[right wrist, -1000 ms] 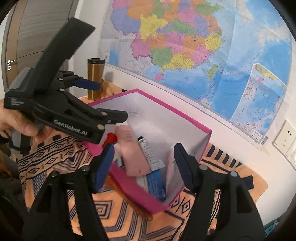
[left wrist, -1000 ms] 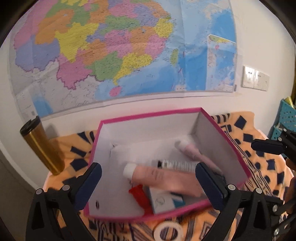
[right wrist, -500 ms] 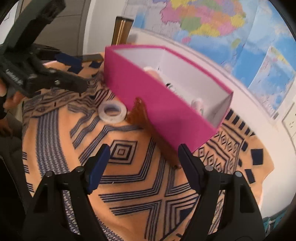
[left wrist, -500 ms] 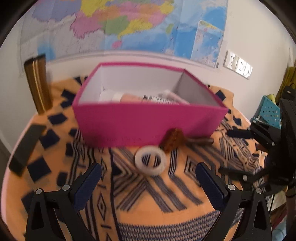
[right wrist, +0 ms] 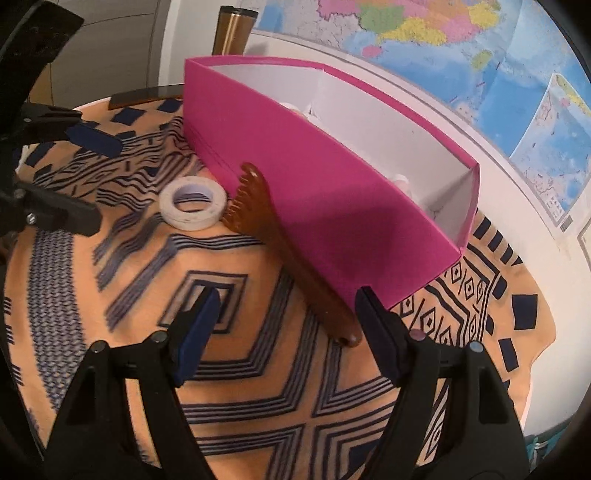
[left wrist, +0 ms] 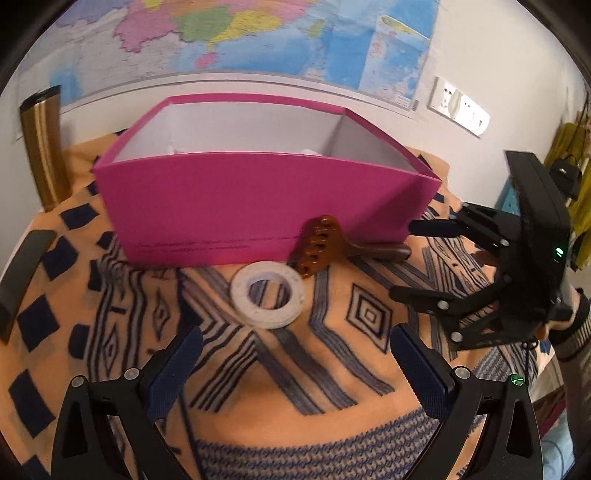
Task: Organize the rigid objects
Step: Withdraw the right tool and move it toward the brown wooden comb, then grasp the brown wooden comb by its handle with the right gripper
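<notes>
Left wrist view, left to right: gold tumbler (left wrist: 40,147) stands upright at the left edge against the wall, beside the patterned orange cloth (left wrist: 295,387) covering the surface. Dark flat slab (left wrist: 22,273) lies at the far left of the cloth. Pink box (left wrist: 258,206) sits upper centre, open top, white inside; only pale tips of its contents show over the rim. White tape roll (left wrist: 267,295) lies flat at frame centre, just in front of the box. Brown comb (left wrist: 321,245) is right of the roll, head leaning on the box's front wall, handle running right along the base. Left tongs (left wrist: 295,373) at the bottom: released, nothing between the pads, tape roll just ahead of them. Right tongs (left wrist: 410,262) enter from the right edge, spread, empty. Wall map (left wrist: 258,40) across the top, sockets (left wrist: 460,107) upper right.

Right wrist view, left to right: left tongs (right wrist: 96,184) come in at the left edge, tips near the tape roll (right wrist: 194,203), not touching. Comb (right wrist: 258,206) lies along the box (right wrist: 332,192) front wall, teeth end just beside the roll, handle end reaching down between the right tongs' pads. Right tongs (right wrist: 288,328) lower centre: wide apart, gripping nothing; whether the pads touch the comb handle I cannot tell. Tumbler (right wrist: 234,29) top, behind the box.
</notes>
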A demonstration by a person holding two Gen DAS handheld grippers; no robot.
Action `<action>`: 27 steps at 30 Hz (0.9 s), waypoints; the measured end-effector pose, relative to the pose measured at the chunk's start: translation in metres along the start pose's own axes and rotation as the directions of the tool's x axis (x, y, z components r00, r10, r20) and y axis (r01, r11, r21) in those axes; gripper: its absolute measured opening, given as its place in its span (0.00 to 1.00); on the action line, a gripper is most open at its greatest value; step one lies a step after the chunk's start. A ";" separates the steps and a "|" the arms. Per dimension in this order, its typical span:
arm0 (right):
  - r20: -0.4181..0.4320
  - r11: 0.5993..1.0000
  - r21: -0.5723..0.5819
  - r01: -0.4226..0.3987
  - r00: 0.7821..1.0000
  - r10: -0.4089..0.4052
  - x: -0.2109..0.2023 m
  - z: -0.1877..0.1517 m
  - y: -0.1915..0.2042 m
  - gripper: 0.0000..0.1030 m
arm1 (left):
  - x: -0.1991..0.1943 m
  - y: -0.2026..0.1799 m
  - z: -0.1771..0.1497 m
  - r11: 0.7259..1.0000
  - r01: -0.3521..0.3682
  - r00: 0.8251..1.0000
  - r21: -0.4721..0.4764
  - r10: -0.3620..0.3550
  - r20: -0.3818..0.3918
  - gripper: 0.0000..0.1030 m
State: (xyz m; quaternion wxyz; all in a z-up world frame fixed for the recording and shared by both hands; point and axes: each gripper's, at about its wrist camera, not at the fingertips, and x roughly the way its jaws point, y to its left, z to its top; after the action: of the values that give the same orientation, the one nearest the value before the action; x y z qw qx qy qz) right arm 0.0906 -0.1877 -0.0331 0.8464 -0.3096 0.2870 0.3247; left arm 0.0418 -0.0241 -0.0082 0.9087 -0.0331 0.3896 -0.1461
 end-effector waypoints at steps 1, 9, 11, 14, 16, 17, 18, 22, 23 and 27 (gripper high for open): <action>-0.009 1.000 0.002 -0.005 1.000 0.005 0.003 0.000 -0.003 0.74 | 0.002 -0.001 0.001 1.000 -0.002 1.000 0.003 0.002 -0.003 1.00; -0.072 0.995 -0.055 -0.085 0.994 0.081 0.019 0.002 -0.003 0.73 | 0.017 -0.002 0.006 1.000 0.008 1.000 0.011 -0.007 -0.025 1.00; -0.075 0.994 -0.070 -0.086 0.994 0.081 0.021 0.003 -0.001 0.73 | 0.019 -0.001 0.007 1.000 0.003 1.000 0.009 -0.003 -0.029 1.00; -0.082 0.991 -0.075 -0.111 0.991 0.104 0.022 0.005 -0.001 0.77 | 0.022 -0.003 0.007 1.000 -0.006 1.000 0.020 0.007 -0.029 1.00; -0.101 0.989 -0.095 -0.113 0.989 0.104 0.024 0.007 0.003 0.77 | 0.024 -0.004 0.008 1.000 -0.008 0.999 0.027 0.009 -0.031 1.00; -0.112 0.988 -0.108 -0.113 0.989 0.101 0.025 0.009 0.005 0.77 | 0.024 -0.005 0.007 1.000 -0.010 0.999 0.029 0.011 -0.033 1.00; -0.121 0.987 -0.115 -0.116 0.987 0.102 0.027 0.011 0.006 0.77 | 0.025 -0.005 0.007 0.999 -0.015 0.999 0.034 0.016 -0.035 1.00; -0.133 0.979 -0.110 -0.173 0.978 0.158 0.023 0.015 0.007 0.66 | 0.022 -0.005 0.005 0.999 -0.019 0.999 0.040 0.020 -0.030 1.00; -0.136 0.977 -0.107 -0.187 0.976 0.172 0.024 0.016 0.008 0.64 | 0.023 -0.005 0.005 0.999 -0.021 0.999 0.040 0.023 -0.032 1.00; -0.127 0.982 -0.146 -0.122 0.986 0.104 0.030 0.018 0.010 0.64 | 0.023 -0.005 0.007 0.999 -0.025 0.999 0.039 0.026 -0.037 1.00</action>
State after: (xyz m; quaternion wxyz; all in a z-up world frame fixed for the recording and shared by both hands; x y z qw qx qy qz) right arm 0.1072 -0.1576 -0.0450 0.7816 -0.3757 0.3282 0.3745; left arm 0.0604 -0.0361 -0.0186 0.9035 -0.0077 0.4041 -0.1427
